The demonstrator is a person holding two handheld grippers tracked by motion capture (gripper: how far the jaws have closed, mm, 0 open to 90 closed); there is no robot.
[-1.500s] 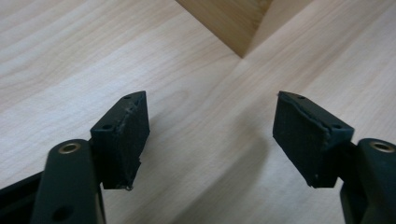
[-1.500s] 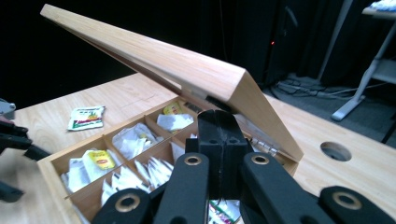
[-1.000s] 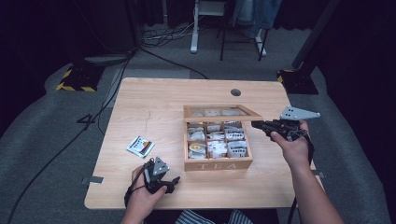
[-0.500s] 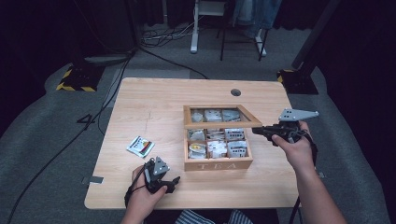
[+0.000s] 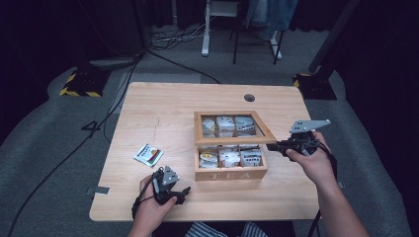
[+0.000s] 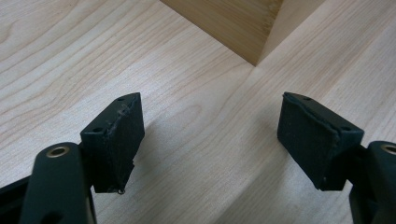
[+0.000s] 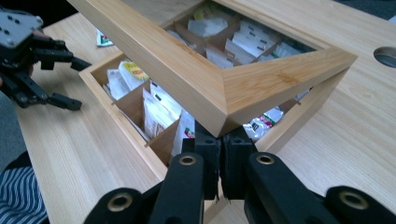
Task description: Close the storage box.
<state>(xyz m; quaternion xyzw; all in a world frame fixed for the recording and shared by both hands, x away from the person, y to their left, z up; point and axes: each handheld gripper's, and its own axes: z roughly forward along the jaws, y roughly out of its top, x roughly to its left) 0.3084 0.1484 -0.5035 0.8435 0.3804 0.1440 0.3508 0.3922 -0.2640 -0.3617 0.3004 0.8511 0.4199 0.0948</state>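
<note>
Your left gripper (image 5: 184, 191) rests spread and empty on the table (image 5: 163, 108), near the tea box (image 5: 230, 168). At centre, the lid (image 5: 232, 127) has dropped lower since a second ago, so the box is closing. Your right gripper (image 5: 274, 145) pinches the lid's corner, tips hidden beneath the frame; the tea bags (image 7: 159, 109) blur

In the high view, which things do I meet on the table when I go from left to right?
Small white tea packet → left gripper, open → wooden tea box with glass lid → right gripper, shut under the lid's corner.
</note>
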